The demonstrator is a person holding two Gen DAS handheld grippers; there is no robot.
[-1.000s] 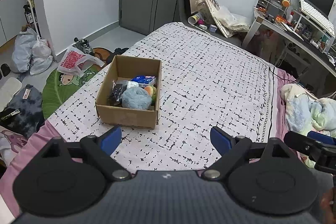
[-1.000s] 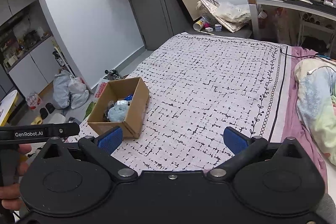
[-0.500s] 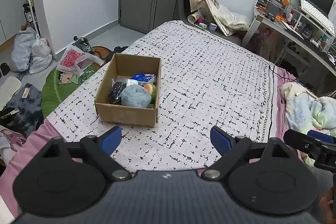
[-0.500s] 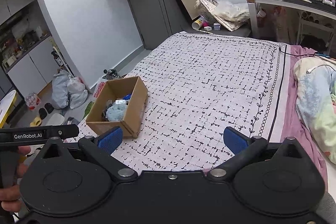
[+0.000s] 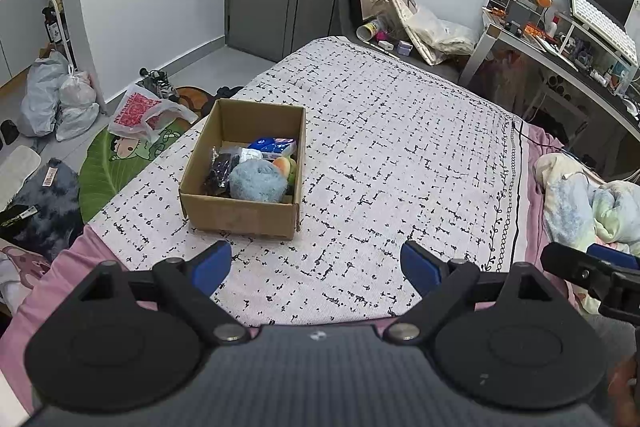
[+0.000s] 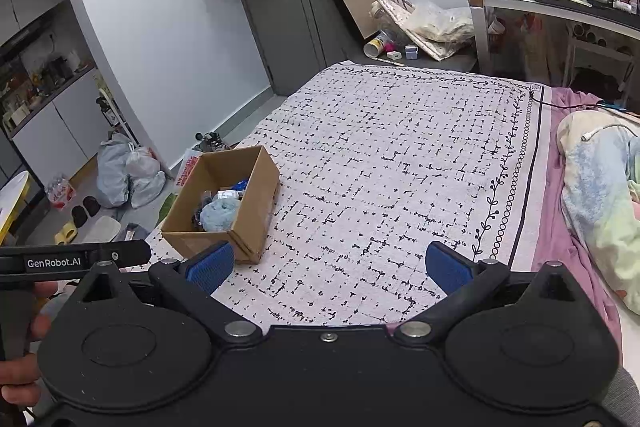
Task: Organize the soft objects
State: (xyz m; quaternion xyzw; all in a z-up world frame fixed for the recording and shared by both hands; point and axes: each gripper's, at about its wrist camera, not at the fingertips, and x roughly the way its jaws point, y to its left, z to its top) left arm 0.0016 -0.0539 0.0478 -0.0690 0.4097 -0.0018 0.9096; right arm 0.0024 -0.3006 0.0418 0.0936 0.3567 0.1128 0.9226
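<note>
While both the left gripper (image 5: pixel 316 265) and the right gripper (image 6: pixel 327 265) hover with fingers spread wide and empty, the open brown cardboard box (image 5: pixel 240 215) of soft things sits near the bed edge; a careless push could tip it onto the floor.
</note>
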